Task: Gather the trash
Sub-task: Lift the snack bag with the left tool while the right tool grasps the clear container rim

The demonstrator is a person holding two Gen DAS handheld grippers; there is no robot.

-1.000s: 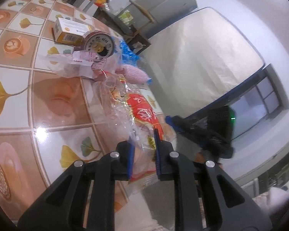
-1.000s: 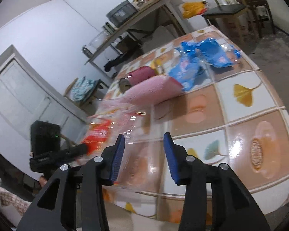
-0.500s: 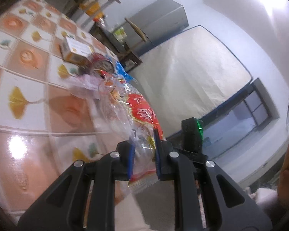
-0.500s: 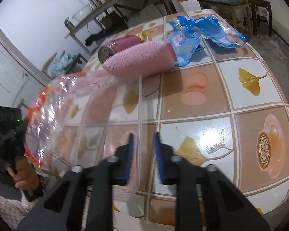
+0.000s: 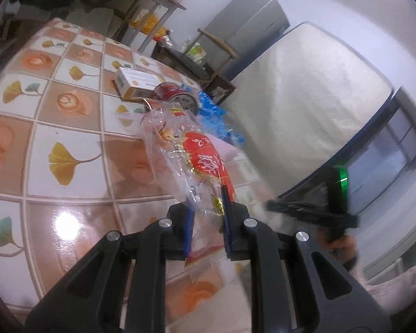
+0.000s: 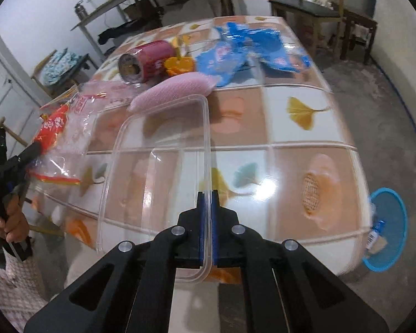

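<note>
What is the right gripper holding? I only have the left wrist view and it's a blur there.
Observer: A clear plastic container. The jaws of the right gripper have just been closing and now pinch its rim.
Operator: Any bin around?
Observer: Yes. A blue basket stands on the floor past the edge of the table, with some litter already in it.
Operator: Anything hidden by the red can?
Observer: Orange peel lies right beside the red can, on the side your view cannot see.
</note>
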